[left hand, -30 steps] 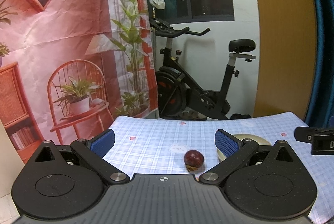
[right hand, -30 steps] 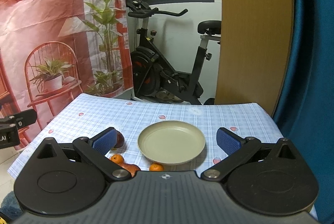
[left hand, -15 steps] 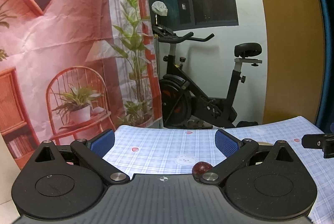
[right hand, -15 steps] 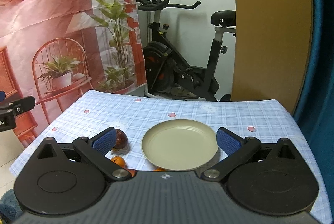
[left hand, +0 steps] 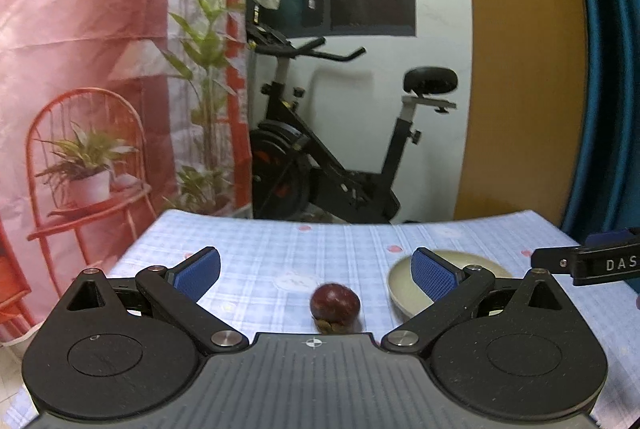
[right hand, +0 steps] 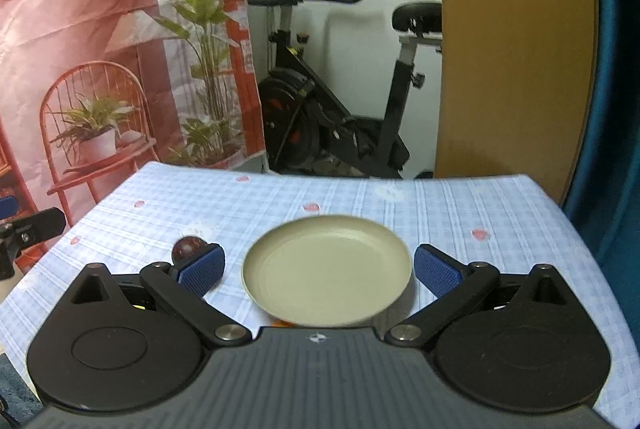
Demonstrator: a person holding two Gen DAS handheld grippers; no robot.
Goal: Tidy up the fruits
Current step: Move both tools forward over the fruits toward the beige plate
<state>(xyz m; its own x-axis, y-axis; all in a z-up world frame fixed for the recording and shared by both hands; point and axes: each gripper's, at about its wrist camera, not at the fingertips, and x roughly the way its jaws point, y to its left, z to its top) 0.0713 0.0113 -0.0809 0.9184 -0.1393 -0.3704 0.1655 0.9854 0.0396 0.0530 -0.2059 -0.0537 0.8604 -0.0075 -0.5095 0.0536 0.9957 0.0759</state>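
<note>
Blue-checked cloth covered the table (right hand: 460, 213), which carried the fruit and one dish; the left gripper (left hand: 316, 271) hung over the near edge with its blue-padded fingers (left hand: 199, 269) spread wide and nothing between them; a dark purple mangosteen (left hand: 335, 306) sat on the cloth between those fingers in the left wrist view, close to the near edge and not touched by either pad; the beige plate (left hand: 400, 289) lay just beside it toward the right, partly hidden behind the right-hand finger; the right gripper (right hand: 318, 267) was likewise spread apart and empty, its fingers (right hand: 434, 269) framing the plate (right hand: 326, 279) in its own view, with the plate bare inside; from that view the mangosteen (right hand: 188, 247) showed at the plate's left, half hidden behind the left pad; a sliver of an orange fruit (right hand: 285, 323) peeked out at the plate's near rim, above the gripper body, too little of it showing to tell more; beyond the table's far edge stood an exercise bike (right hand: 340, 101) against a white wall, with a printed backdrop (left hand: 100, 69) of a red chair and plants on the left.
</note>
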